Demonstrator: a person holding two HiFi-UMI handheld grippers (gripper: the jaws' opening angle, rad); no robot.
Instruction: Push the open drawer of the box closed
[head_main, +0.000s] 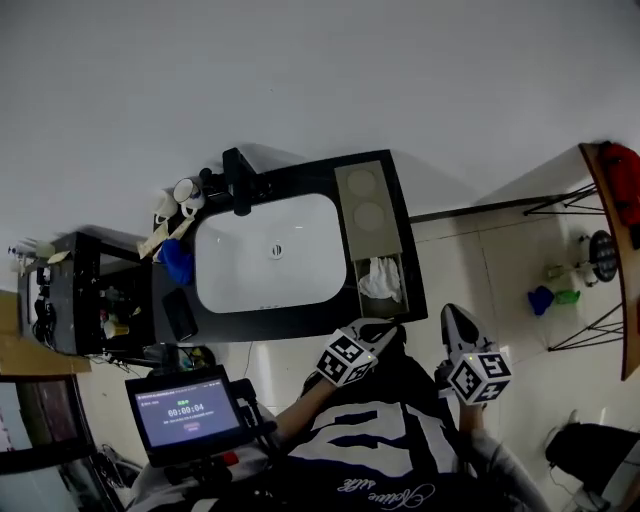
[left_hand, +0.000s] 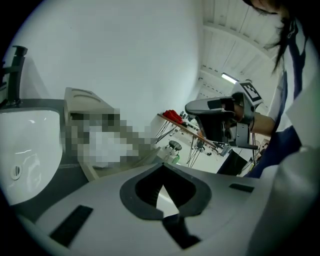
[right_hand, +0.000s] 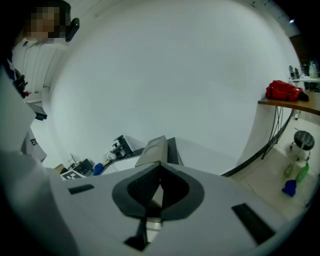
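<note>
A beige box (head_main: 368, 208) stands at the right end of a black counter (head_main: 415, 290). Its drawer (head_main: 381, 282) is pulled out toward me, with a white cloth (head_main: 379, 277) inside. My left gripper (head_main: 386, 328) is shut just in front of the drawer's near end; whether it touches is unclear. In the left gripper view, the left gripper (left_hand: 162, 168) holds nothing, and the box (left_hand: 85, 100) lies ahead to the left. My right gripper (head_main: 452, 314) hovers right of the counter, over the floor, and is also shut. In the right gripper view, the right gripper (right_hand: 161, 167) is empty, pointing at the box (right_hand: 152, 146).
A white sink (head_main: 268, 250) with a black faucet (head_main: 240, 180) fills the counter's middle. Cups and a blue item (head_main: 177, 262) sit at its left. A black shelf (head_main: 80, 290) stands further left. A timer screen (head_main: 188, 412) is near me. A wooden table (head_main: 612, 230) with a red bag (head_main: 622, 170) stands right.
</note>
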